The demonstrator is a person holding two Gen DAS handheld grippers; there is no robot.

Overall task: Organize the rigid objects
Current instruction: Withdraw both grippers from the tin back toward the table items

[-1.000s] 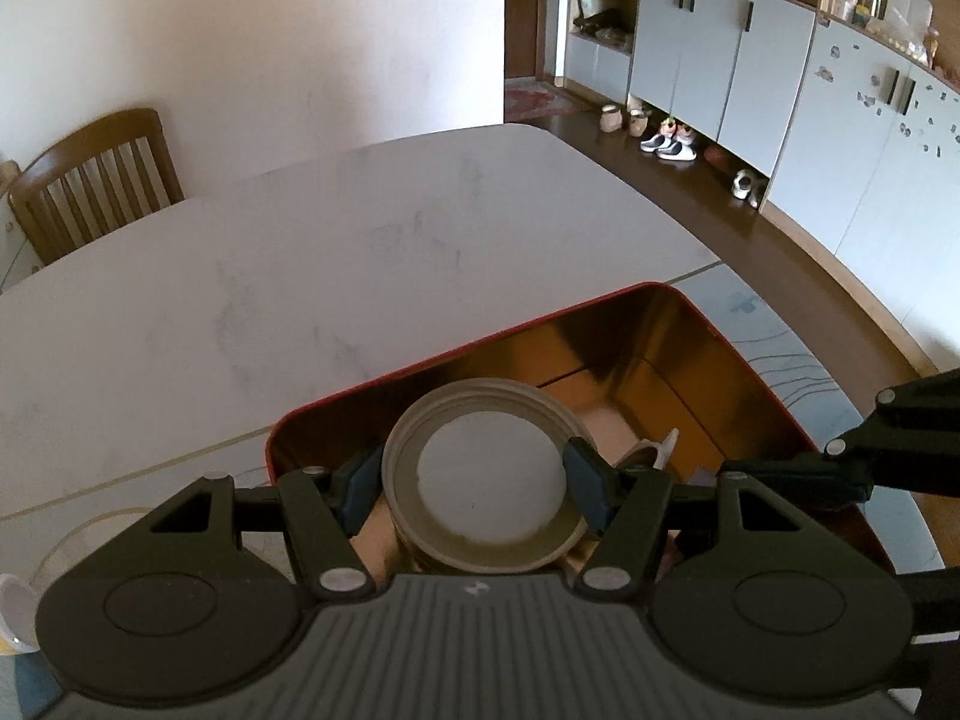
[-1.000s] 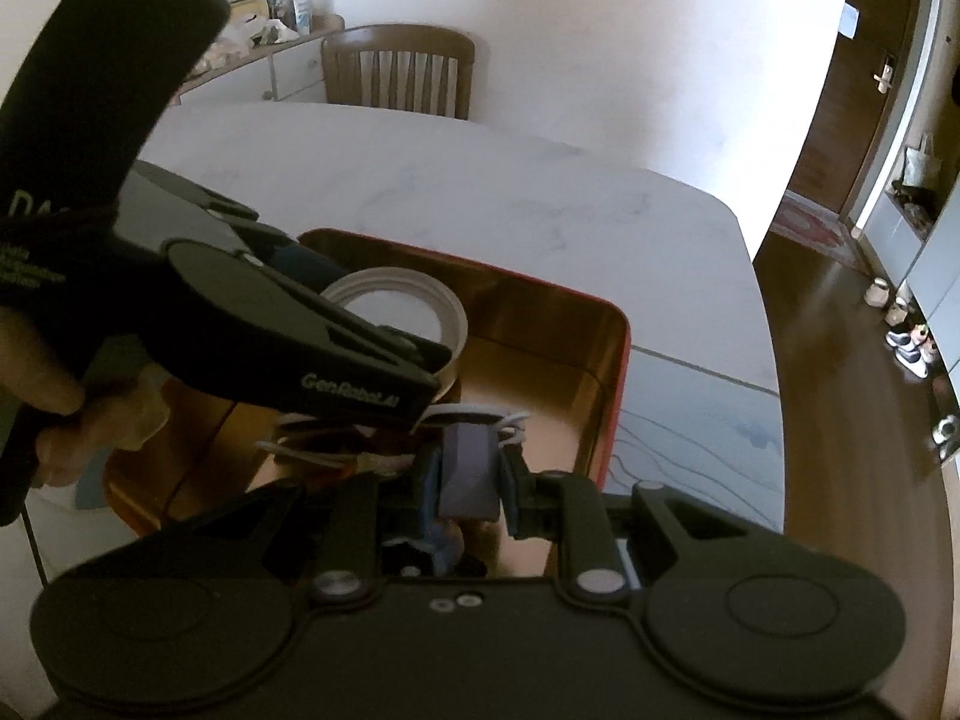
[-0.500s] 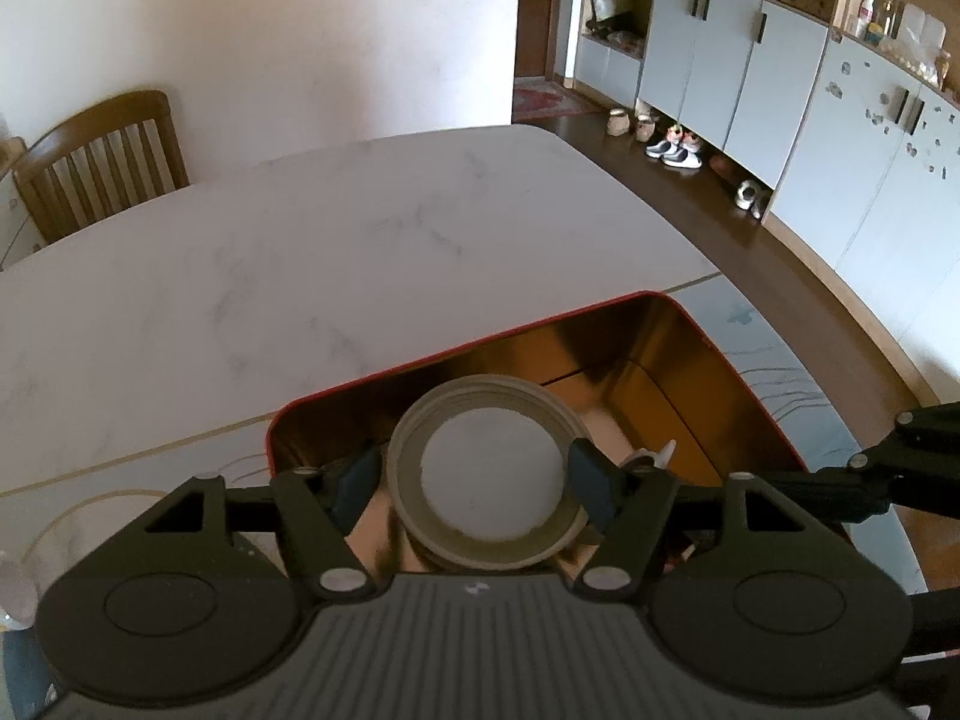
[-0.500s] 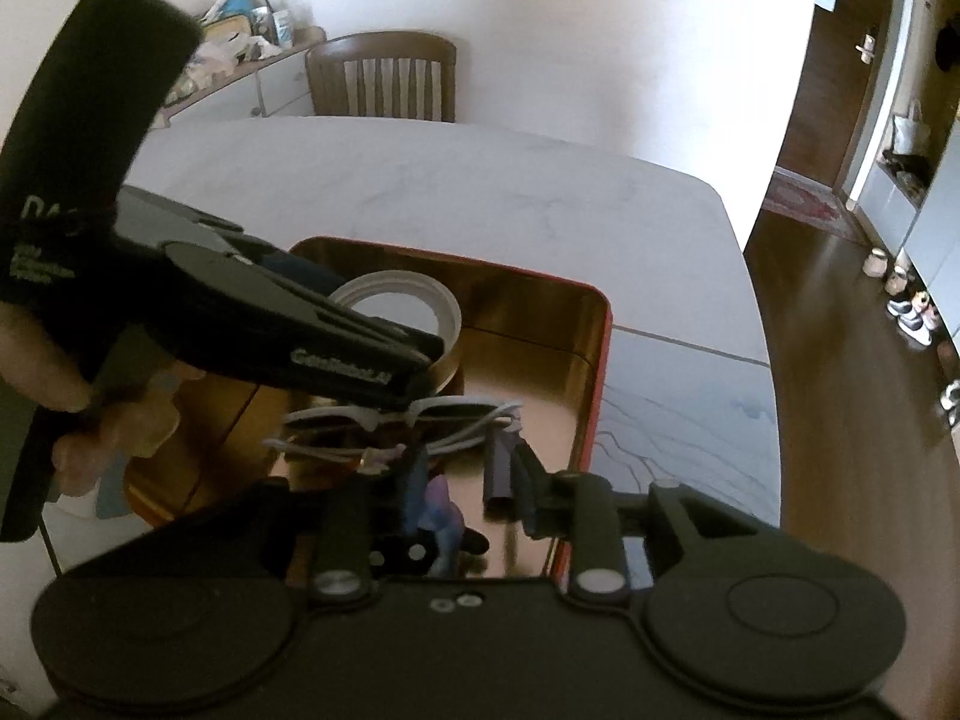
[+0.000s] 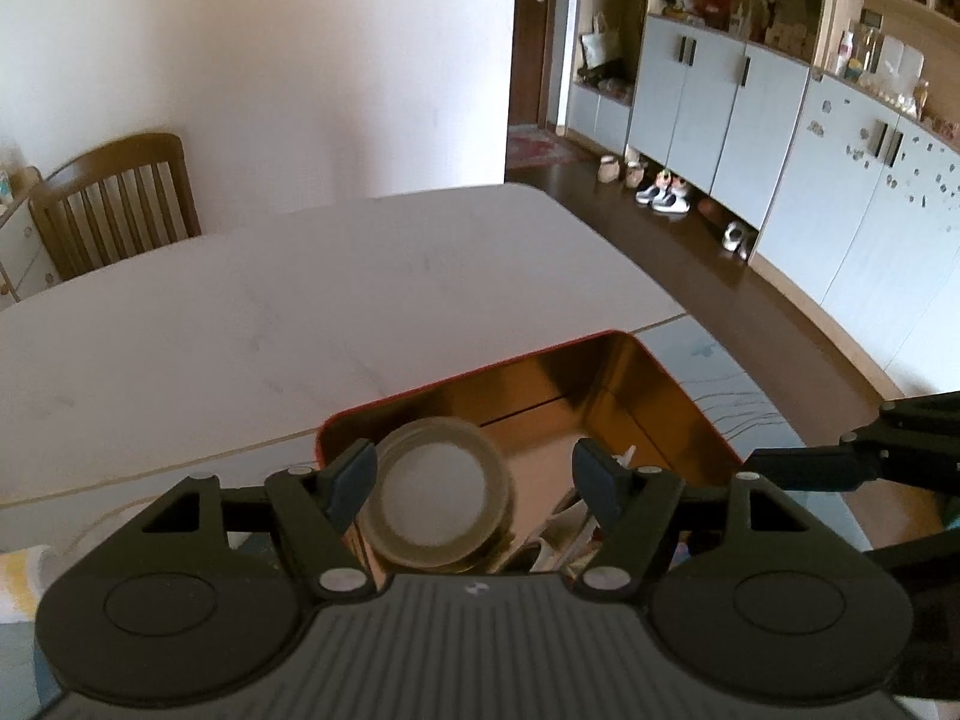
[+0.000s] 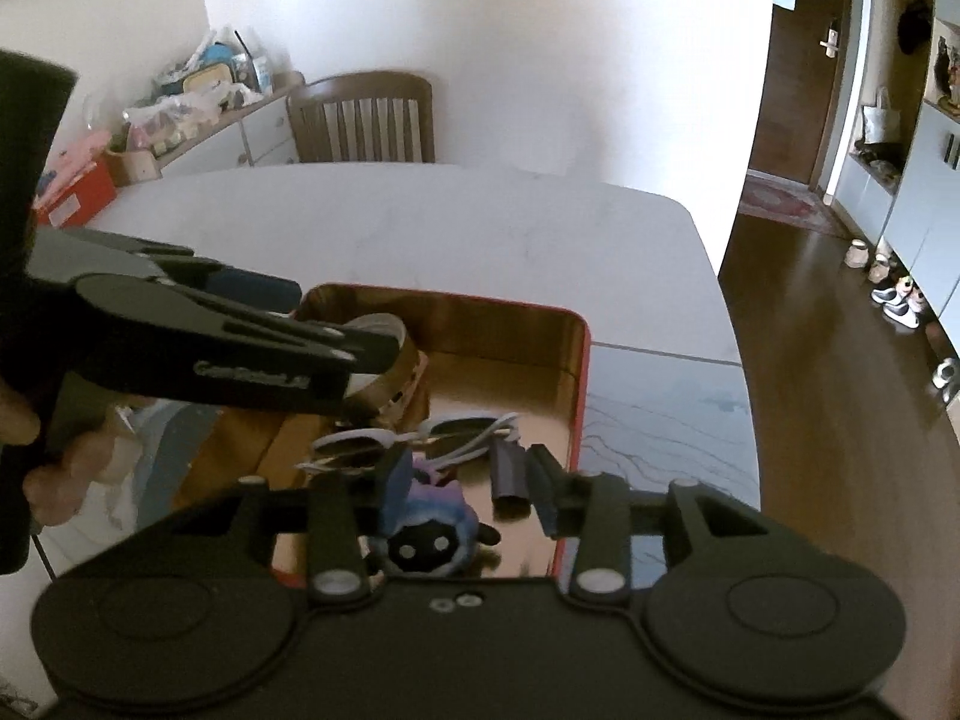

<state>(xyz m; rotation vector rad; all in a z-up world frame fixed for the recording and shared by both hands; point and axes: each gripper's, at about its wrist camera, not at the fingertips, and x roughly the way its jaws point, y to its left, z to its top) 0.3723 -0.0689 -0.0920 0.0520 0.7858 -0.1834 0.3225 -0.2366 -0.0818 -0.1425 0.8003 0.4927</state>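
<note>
A red tin (image 5: 606,337) with a gold inside stands on the table. A tape roll (image 5: 438,504) lies flat in its left end. My left gripper (image 5: 474,480) hangs open above the roll, both pads clear of its rim. In the right wrist view the tin (image 6: 583,396) also holds white sunglasses (image 6: 372,441), a blue plush figure (image 6: 420,537) and a small dark purple block (image 6: 510,474). My right gripper (image 6: 468,474) is over them and its jaws are opening. The block stands just inside the right finger, and the other pad is well clear of it.
The tin sits on a blue patterned mat (image 6: 660,420) at the near edge of a white marble table (image 5: 300,324). A wooden chair (image 5: 120,198) stands at the far side. A person's hand (image 6: 48,480) holds the left gripper. Cabinets and shoes line the floor on the right.
The right jaws opened and let go of the purple block, which now stands in the tin. The left jaws spread off the tape roll. Both grippers rose and drew back a little.
</note>
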